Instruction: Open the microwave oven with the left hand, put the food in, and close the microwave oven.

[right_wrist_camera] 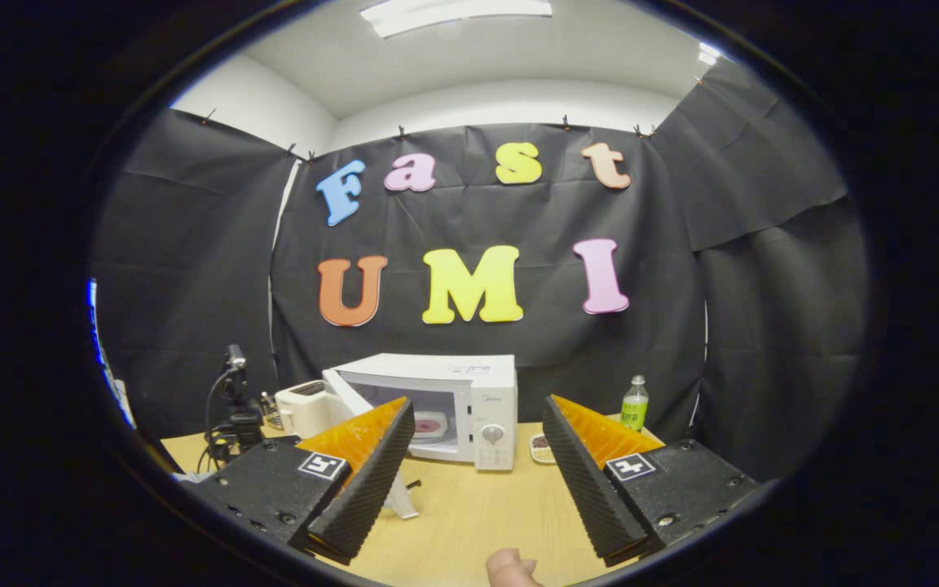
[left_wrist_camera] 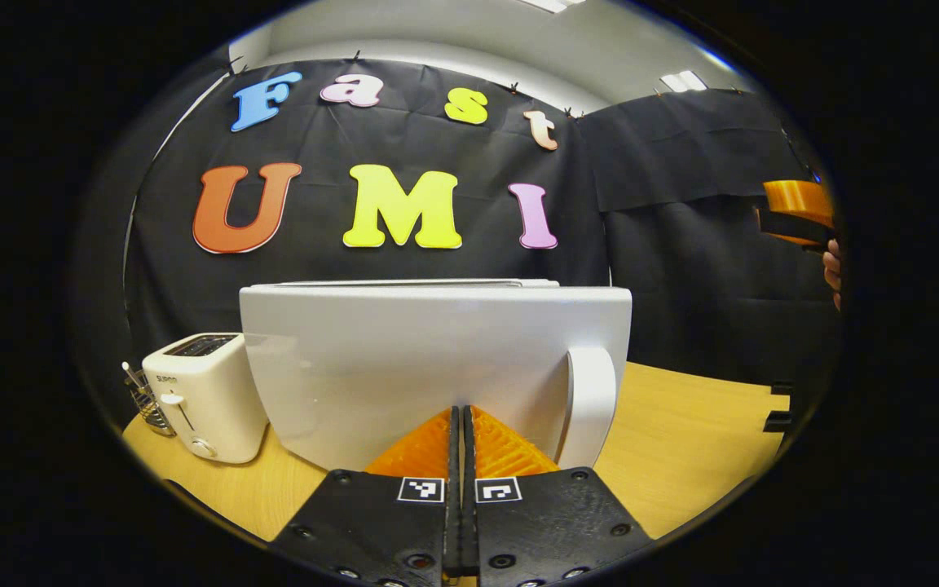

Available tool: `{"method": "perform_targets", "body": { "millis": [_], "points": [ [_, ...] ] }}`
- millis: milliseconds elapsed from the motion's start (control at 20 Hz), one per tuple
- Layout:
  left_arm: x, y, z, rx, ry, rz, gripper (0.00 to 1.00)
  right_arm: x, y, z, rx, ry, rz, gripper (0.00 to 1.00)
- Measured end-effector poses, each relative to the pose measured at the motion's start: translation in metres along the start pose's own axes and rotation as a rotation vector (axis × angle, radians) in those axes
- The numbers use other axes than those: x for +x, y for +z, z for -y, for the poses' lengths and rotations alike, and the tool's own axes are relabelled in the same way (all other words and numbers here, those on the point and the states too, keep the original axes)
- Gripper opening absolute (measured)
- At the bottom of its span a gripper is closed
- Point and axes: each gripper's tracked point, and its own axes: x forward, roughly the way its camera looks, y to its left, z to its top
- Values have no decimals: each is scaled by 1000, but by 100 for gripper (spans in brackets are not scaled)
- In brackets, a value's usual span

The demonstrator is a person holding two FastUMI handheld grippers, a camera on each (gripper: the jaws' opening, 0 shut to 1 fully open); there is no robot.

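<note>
The white microwave (right_wrist_camera: 482, 383) stands at the back of the wooden table with its door swung open. Inside it a plate with pink food (right_wrist_camera: 430, 425) rests on the floor of the cavity. In the left gripper view the door's white outer face (left_wrist_camera: 404, 359) is right in front, its handle (left_wrist_camera: 592, 399) on the right. My left gripper (left_wrist_camera: 463, 414) is shut with nothing between its fingers, tips close to the door's lower part; contact is unclear. My right gripper (right_wrist_camera: 478, 403) is held open, well back from the microwave and empty.
A white toaster (left_wrist_camera: 204, 395) and a wire holder (left_wrist_camera: 147, 403) stand left of the microwave. A green bottle (right_wrist_camera: 635, 403) and a small dish (right_wrist_camera: 541, 447) sit to its right. A camera on a stand (right_wrist_camera: 233, 399) is at the far left. A fingertip (right_wrist_camera: 510, 567) shows below.
</note>
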Motion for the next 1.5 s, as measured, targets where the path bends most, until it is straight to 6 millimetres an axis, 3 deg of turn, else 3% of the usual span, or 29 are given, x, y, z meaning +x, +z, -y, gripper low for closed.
{"method": "perform_targets", "body": {
  "millis": [150,400,500,600,650,900,950,1050,1100,1150,1200,1250,1300,1350,1450,1500],
  "points": [
    [28,6,-8,15,84,-6,0,-7,5,13,12,-18,-3,100],
    [74,15,12,147,122,-2,0,-34,38,25,63,-5,62,95],
    [90,19,9,174,163,15,0,-46,50,37,67,-27,101,100],
    [104,17,8,140,187,4,0,-52,52,42,74,-34,123,94],
    [111,19,8,118,192,6,0,-54,51,44,77,-32,123,100],
    [140,27,2,19,238,-5,0,-58,44,57,107,-26,104,100],
    [145,28,0,15,249,-12,0,-59,43,61,109,-31,104,91],
    [142,28,-3,31,274,-21,0,-62,43,66,109,-38,108,91],
    [150,30,-4,39,277,-20,1,-64,44,68,104,-38,111,91],
    [152,29,-4,54,283,-24,1,-65,43,71,101,-40,116,100],
    [152,29,-5,68,290,-26,1,-66,44,73,100,-47,119,91],
    [155,31,-7,84,302,-20,1,-67,43,76,102,-54,120,100],
    [156,20,-14,93,339,-86,1,-67,43,77,103,-56,118,100],
    [149,27,-12,103,353,-43,0,-67,41,76,106,-56,116,100],
    [155,22,-9,86,355,-64,1,-66,41,78,109,-63,111,100],
    [155,21,-8,68,349,-81,1,-67,42,78,108,-64,111,91]
  ]
}}
